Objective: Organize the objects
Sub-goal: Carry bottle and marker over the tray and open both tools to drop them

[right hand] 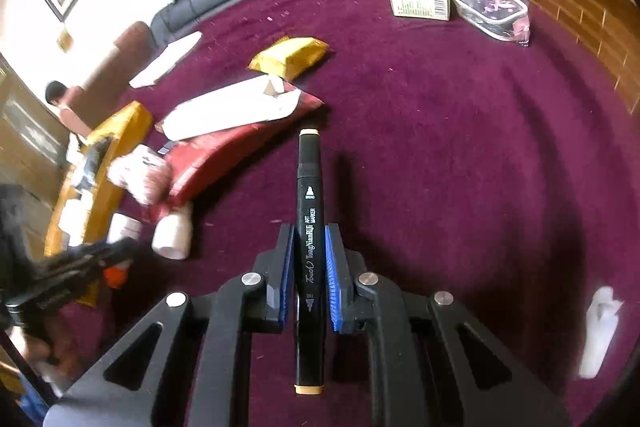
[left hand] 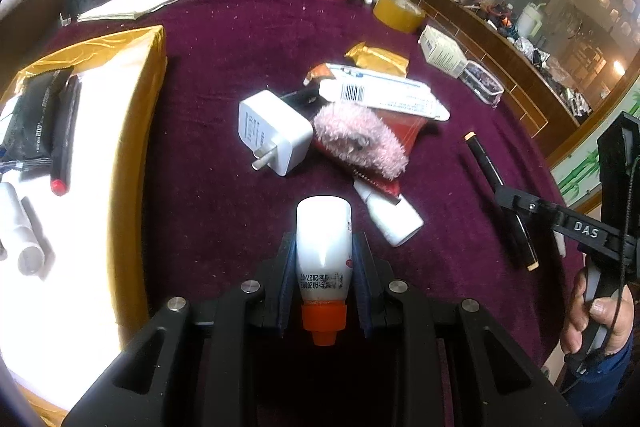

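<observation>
Maroon cloth covers the desk (left hand: 224,39), with a white charger (left hand: 274,131) lying at its centre. Your left tongs (left hand: 323,255) are clamped on a white bottle (left hand: 323,243) with an orange cap, held nearer you than the charger. Your right tongs (right hand: 310,259) are clamped on a black marker (right hand: 309,227), right of the charger. A gold-edged tray (left hand: 140,131) sits left of the charger; a pink plush (left hand: 360,141) touches the charger's right side.

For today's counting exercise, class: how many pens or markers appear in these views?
2. One black marker is clamped in the right tongs; one red-tipped black pen lies in the gold-edged box. Others may be hidden.
</observation>
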The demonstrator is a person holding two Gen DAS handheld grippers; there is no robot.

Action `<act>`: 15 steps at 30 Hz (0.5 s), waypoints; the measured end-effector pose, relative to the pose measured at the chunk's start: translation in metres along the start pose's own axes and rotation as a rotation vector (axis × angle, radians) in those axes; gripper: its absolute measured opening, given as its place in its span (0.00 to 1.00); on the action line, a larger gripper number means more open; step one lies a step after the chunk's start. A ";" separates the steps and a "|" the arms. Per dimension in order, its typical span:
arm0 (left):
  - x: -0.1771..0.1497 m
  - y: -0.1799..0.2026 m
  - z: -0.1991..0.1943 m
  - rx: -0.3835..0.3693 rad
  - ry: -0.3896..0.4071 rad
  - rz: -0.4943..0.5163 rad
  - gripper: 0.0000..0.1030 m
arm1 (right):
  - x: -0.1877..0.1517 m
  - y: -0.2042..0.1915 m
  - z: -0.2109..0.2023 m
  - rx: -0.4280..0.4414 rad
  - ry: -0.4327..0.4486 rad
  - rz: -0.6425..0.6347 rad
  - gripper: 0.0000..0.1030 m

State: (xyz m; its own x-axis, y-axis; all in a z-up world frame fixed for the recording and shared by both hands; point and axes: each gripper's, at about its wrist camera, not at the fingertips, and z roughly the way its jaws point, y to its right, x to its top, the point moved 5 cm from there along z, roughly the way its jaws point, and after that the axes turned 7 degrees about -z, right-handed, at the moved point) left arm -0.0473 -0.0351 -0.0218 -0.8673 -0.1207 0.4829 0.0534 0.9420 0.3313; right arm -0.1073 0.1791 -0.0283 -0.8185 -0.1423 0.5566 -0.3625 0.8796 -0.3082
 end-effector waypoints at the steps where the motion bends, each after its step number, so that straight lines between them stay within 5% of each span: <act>1: 0.001 -0.001 -0.003 -0.005 0.005 -0.004 0.22 | 0.002 -0.003 -0.004 0.024 0.012 0.010 0.12; 8: 0.012 -0.019 -0.039 -0.038 0.081 -0.055 0.22 | 0.022 -0.050 -0.026 0.152 0.082 -0.036 0.12; 15: 0.021 -0.072 -0.067 -0.010 0.151 -0.155 0.22 | 0.044 -0.133 -0.004 0.272 0.055 -0.143 0.12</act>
State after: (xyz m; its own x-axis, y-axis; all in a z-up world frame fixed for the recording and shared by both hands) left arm -0.0365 -0.1262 0.0193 -0.7815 -0.3100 0.5414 -0.0692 0.9055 0.4186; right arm -0.0935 0.0577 0.0402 -0.7278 -0.2247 0.6480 -0.5846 0.6973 -0.4148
